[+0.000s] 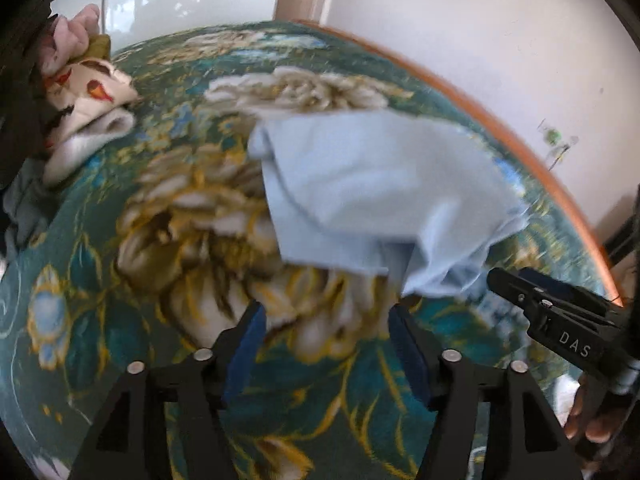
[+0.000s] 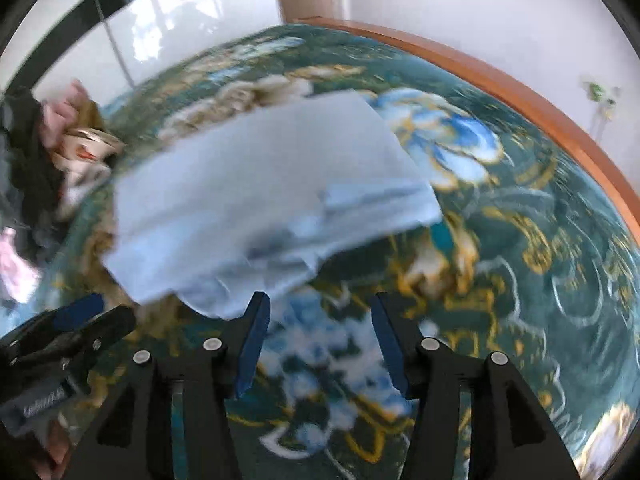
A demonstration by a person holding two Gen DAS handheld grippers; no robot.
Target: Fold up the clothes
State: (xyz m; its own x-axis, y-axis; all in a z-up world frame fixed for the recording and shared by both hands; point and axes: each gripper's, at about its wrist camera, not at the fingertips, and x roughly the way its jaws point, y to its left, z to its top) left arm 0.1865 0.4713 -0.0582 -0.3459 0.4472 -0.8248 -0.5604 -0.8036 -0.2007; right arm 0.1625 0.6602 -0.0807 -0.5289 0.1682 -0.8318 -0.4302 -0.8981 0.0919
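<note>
A teal floral cover [image 1: 132,320] with large cream, gold and blue blooms spreads over the surface, edged on the far side by an orange-brown wooden rim [image 2: 520,84] against a pale wall [image 1: 480,40]; a bright window fills the far left. A light blue garment [image 1: 368,196], partly folded and rumpled, lies on the cover towards its middle. A heap of other clothes [image 1: 88,92], cream, pink and dark, sits at the left edge. The left tool [image 1: 326,320] is released, nothing between its blue pads, just short of the garment's near edge. The right tool [image 2: 318,312] is likewise released and empty beside the garment's lower corner.
</note>
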